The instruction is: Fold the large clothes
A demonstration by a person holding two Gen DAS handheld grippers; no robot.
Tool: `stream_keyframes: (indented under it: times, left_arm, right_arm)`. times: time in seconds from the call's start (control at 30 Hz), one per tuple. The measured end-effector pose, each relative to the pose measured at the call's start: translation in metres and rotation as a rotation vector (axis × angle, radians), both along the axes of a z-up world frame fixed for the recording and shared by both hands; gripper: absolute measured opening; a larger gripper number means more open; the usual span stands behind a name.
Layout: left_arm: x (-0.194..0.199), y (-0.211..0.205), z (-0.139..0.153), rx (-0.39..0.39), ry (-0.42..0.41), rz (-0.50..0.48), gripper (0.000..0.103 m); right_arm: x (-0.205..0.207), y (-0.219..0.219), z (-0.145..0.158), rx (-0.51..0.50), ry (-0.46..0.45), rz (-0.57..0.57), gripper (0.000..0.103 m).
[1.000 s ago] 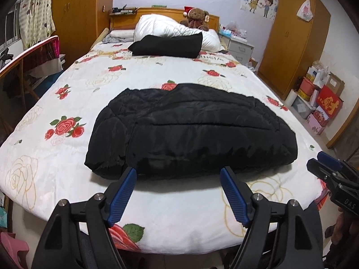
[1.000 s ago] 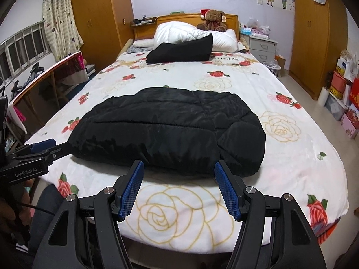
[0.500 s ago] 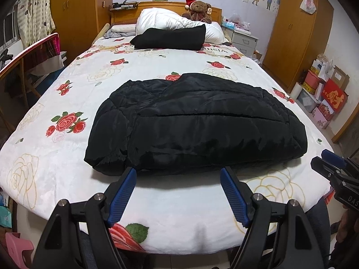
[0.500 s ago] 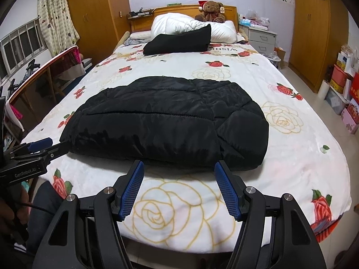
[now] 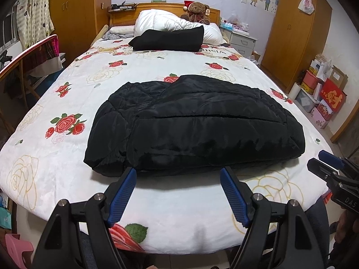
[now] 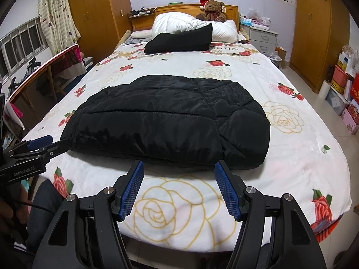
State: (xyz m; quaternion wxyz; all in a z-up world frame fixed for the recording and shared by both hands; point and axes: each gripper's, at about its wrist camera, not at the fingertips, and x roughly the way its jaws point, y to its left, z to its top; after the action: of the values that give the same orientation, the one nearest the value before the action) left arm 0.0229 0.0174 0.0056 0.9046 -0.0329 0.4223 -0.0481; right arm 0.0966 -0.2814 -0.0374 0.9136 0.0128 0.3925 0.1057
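— What has changed over the last second?

— Mostly the view. Both grippers have drawn slightly closer and higher over the foot of the bed, so the black quilted puffer jacket (image 5: 193, 123) fills more of the middle of each frame. The jacket itself has not moved; it lies as a folded bundle on the white rose-print bedspread (image 5: 56, 157), in the centre of the frame.

— And the grippers?

— The left gripper (image 5: 178, 194) sits at the bottom centre, jaws spread wide, holding nothing, just short of the jacket's near edge. The right gripper (image 6: 179, 187) is the same in its own view: spread, empty, near the hem but apart from it.

— So what does that mean for the fold?

— I judge a fold is already laid and the hands are lining up for the next grasp along the near edge.
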Motion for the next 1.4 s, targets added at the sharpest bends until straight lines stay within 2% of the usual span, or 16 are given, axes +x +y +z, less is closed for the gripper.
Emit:
stream_keyframes:
  times: [0.3, 0.7, 1.03, 1.4]
  left_arm:
    - [0.0001, 0.0002, 0.0004, -0.008, 0.018, 0.002, 0.079]
    - [-0.0022, -0.0009, 0.004, -0.015, -0.003, -0.001, 0.079]
    - [-0.0005, 0.0027, 0.0035, -0.048, 0.011, 0.009, 0.079]
    - [-0.0026, 0.0012, 0.0028, -0.043, 0.013, 0.018, 0.079]
  right_arm:
    - [-0.0002, 0.0005, 0.0, 0.001, 0.002, -0.002, 0.066]
    - [0.0, 0.0015, 0.0003, -0.001, 0.002, -0.001, 0.066]
    - [0.0004, 0.0008, 0.0006, -0.001, 0.001, -0.001, 0.066]
    - [0.0003, 0.0009, 0.0009, -0.003, 0.001, 0.0, 0.066]
